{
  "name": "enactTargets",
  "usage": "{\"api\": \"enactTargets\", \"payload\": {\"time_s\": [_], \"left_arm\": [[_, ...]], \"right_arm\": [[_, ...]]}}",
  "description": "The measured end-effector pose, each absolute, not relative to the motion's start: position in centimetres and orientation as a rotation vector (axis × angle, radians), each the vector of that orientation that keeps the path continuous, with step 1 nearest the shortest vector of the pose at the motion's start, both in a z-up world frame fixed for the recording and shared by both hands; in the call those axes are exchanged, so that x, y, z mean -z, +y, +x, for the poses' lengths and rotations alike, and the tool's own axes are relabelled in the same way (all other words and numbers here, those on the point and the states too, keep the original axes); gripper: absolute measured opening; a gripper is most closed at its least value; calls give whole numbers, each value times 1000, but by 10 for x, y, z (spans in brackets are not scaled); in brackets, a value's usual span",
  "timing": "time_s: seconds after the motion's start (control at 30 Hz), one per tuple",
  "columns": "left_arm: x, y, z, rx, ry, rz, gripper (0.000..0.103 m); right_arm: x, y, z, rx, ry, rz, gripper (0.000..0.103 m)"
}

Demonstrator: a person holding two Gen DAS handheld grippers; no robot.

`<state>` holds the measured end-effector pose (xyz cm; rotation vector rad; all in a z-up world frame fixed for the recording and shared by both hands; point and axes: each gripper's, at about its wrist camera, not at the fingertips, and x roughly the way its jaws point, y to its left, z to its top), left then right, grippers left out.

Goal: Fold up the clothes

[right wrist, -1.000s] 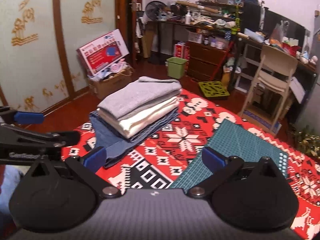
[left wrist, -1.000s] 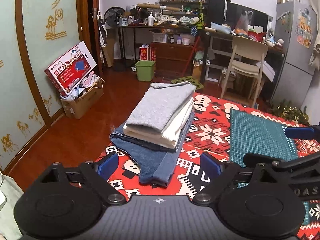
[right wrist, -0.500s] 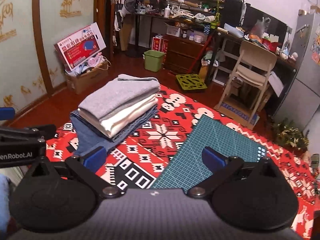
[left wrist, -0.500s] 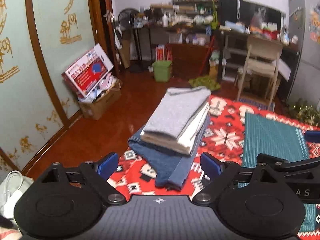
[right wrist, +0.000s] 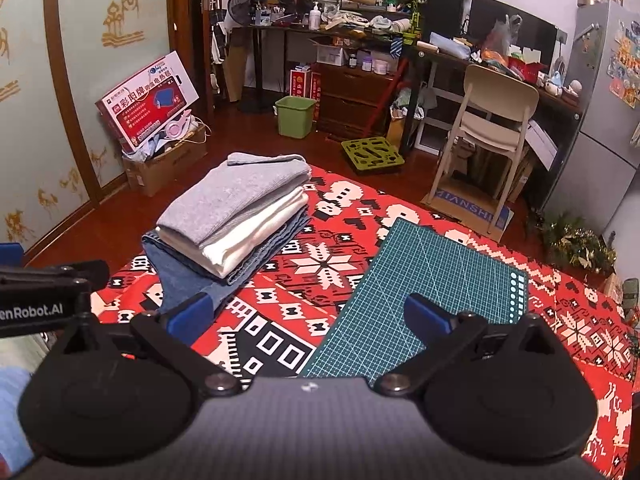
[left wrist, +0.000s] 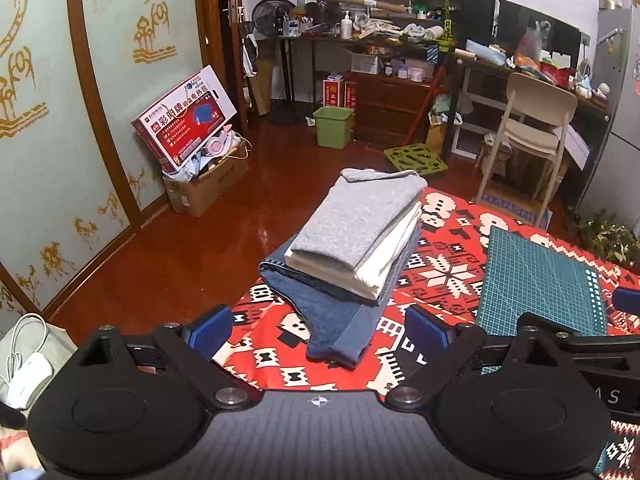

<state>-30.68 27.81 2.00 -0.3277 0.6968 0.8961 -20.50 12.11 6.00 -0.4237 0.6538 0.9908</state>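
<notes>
Left claw (left wrist: 318, 330) spread wide, empty, hovering short of the stack of folded clothes (left wrist: 352, 240). Soft, limp and light by the look of it; likely to sag and slide apart layer by layer unless pinched at a thick folded edge, best low at the near denim fold with both claws. Piled toward the left edge of the red patterned worktop (right wrist: 332, 264): grey knit (right wrist: 236, 196) on top, cream fabric (right wrist: 256, 228) beneath, blue denim (right wrist: 180, 276) at the bottom, drooping toward the near edge. Just right, well apart from the pile, a green cutting mat (right wrist: 432, 280). Right claw (right wrist: 308, 316) likewise released, gripping nothing, above the mat's near corner.
</notes>
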Motion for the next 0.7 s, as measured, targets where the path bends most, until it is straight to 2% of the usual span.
{"api": "enactTargets", "payload": {"time_s": [0.7], "left_arm": [[-13, 282, -305, -887, 732, -328, 93]], "right_arm": [[-52, 126, -206, -971, 675, -450, 102]]}}
